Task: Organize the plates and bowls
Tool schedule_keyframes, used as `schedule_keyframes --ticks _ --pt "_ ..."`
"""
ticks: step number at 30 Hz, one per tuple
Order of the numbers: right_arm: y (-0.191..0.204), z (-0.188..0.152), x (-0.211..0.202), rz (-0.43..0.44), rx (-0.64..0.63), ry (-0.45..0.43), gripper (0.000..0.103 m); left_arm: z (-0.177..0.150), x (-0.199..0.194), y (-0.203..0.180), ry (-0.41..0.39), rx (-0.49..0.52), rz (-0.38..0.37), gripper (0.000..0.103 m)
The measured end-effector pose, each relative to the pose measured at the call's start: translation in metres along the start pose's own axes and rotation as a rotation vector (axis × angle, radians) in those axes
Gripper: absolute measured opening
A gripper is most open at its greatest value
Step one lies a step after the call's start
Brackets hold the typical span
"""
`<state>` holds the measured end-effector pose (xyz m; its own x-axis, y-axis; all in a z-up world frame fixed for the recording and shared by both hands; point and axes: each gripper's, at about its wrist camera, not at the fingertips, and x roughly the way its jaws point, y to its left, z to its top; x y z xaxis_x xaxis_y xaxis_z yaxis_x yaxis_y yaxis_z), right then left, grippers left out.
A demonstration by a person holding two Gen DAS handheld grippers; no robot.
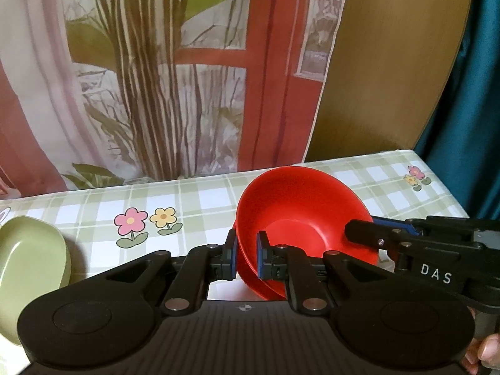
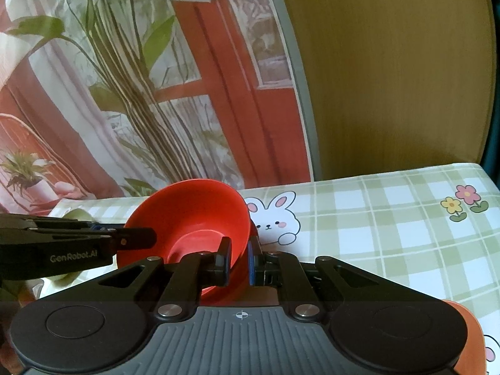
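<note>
Both grippers hold red bowls (image 1: 297, 212) above the checked tablecloth (image 1: 193, 200). In the left wrist view there seem to be two nested red bowls, tilted. My left gripper (image 1: 246, 256) is shut on the near left rim. My right gripper (image 1: 362, 234) reaches in from the right and grips the opposite rim. In the right wrist view my right gripper (image 2: 239, 261) is shut on the red bowl's (image 2: 193, 215) right rim, and the left gripper (image 2: 137, 237) clamps its left rim. A green dish (image 1: 28, 268) lies on the table at the far left.
A printed backdrop (image 1: 156, 78) of plants and a red window hangs behind the table. A wooden board (image 1: 390, 62) stands at the back right. An orange-red object (image 2: 472, 340) shows at the lower right of the right wrist view. The table's right edge (image 1: 450, 187) is close.
</note>
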<state>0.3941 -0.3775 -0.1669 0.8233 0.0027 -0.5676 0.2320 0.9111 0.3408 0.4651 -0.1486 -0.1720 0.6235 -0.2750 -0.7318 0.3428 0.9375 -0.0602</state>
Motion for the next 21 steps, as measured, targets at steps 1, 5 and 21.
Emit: schedule_keyframes --ticks 1,5,21 --pt "0.0 0.0 0.0 -0.001 0.001 0.0 0.01 0.0 0.001 -0.001 0.001 0.005 0.002 0.013" --pt "-0.004 -0.001 0.001 -0.006 0.009 0.003 0.01 -0.001 0.003 -0.001 0.01 0.008 -0.006 0.013" --pt "0.006 -0.008 -0.019 -0.052 -0.016 -0.056 0.017 -0.005 -0.002 0.005 0.007 -0.006 0.037 0.032"
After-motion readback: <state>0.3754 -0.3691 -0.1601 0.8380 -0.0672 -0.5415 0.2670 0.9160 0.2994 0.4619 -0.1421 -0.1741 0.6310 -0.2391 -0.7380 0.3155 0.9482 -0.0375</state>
